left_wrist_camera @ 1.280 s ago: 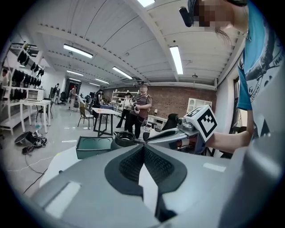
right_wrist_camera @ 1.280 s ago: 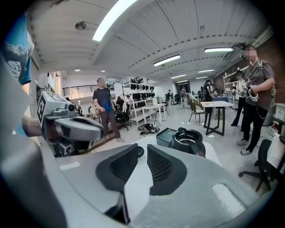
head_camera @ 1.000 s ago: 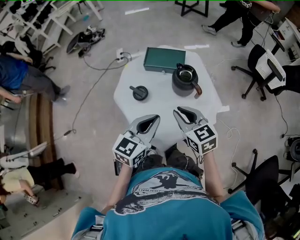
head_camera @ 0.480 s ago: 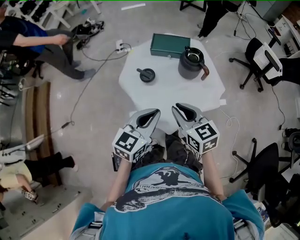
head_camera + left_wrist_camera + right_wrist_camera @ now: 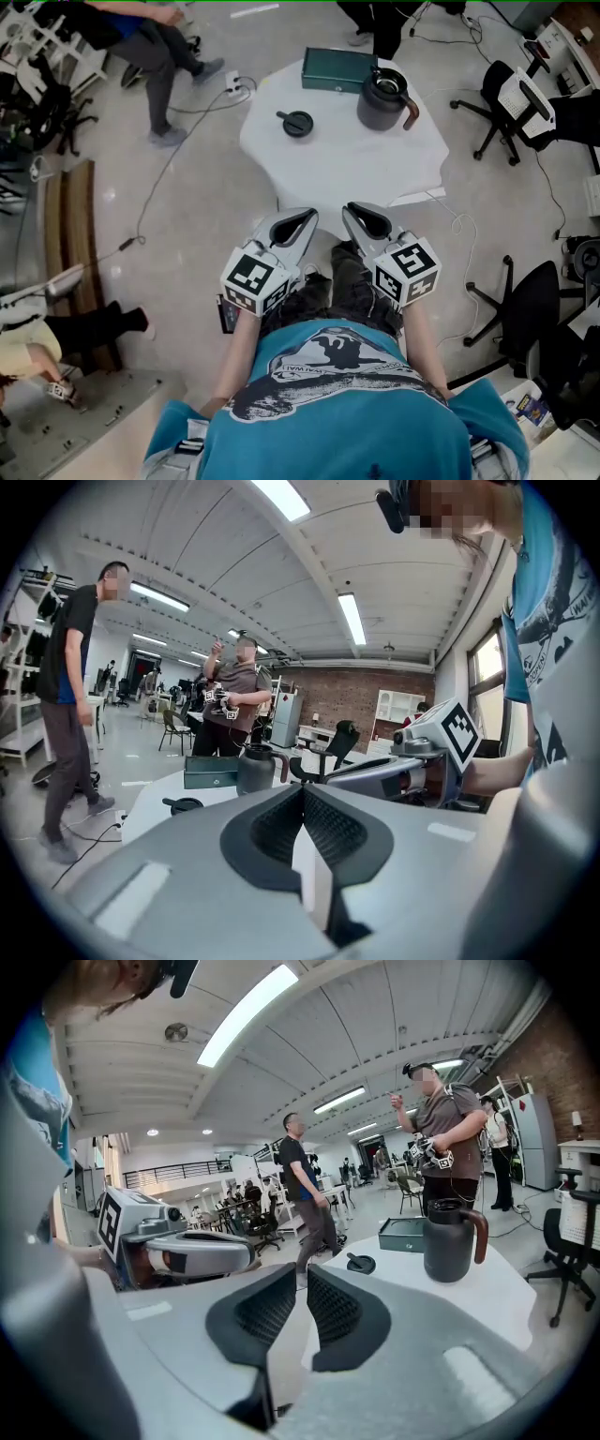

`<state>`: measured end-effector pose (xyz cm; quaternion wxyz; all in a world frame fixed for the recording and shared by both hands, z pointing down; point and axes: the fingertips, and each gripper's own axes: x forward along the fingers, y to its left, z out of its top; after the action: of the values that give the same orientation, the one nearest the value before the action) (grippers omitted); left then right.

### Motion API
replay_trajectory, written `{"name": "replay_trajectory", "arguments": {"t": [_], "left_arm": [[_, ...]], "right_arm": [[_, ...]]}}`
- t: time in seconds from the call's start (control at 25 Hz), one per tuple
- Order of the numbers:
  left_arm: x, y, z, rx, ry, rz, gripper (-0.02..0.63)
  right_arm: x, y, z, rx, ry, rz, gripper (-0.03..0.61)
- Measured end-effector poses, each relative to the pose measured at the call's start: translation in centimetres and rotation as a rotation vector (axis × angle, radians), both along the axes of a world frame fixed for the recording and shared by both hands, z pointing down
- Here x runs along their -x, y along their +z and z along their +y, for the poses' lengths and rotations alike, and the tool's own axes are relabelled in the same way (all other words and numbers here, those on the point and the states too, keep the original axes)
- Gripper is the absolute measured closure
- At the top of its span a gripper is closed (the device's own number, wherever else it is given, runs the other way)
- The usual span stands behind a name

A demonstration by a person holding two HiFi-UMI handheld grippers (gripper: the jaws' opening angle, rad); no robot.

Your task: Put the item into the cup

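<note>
Both grippers are held close to the person's body, side by side. The left gripper (image 5: 307, 221) has its fingers (image 5: 330, 829) pressed together at the tips with nothing between them. The right gripper (image 5: 354, 216) has its fingers (image 5: 264, 1312) all but together, only a thin slit showing, and it too holds nothing. Ahead of both sets of fingers, well apart from them, stands the white worktop (image 5: 347, 164). On it, ahead of the left fingers, lies a black round lid (image 5: 296, 123). Farther off, ahead of the right fingers, stands a dark jug (image 5: 382, 101) with a brown handle. A green box (image 5: 339, 70) lies just beyond the jug, at the far edge.
</note>
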<state>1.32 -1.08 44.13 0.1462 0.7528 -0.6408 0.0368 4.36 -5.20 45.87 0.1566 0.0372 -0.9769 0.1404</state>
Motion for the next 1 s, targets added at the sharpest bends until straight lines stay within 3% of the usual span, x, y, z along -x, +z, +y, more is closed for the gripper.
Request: {"name": "replay_trajectory", "arguments": {"t": [0.28,1.0], "left_arm": [[-0.8,0.2,2.1,-0.008,0.006,-0.011,0.607],[-3.8,1.2,3.0,0.007,0.065,-0.021,0.606]], "right_arm": [[-0.6,0.2,2.4,0.005,0.003,-0.012,0.586],[-2.4,0.9,4.2,0.019,-0.035,-0.008,0.578]]}}
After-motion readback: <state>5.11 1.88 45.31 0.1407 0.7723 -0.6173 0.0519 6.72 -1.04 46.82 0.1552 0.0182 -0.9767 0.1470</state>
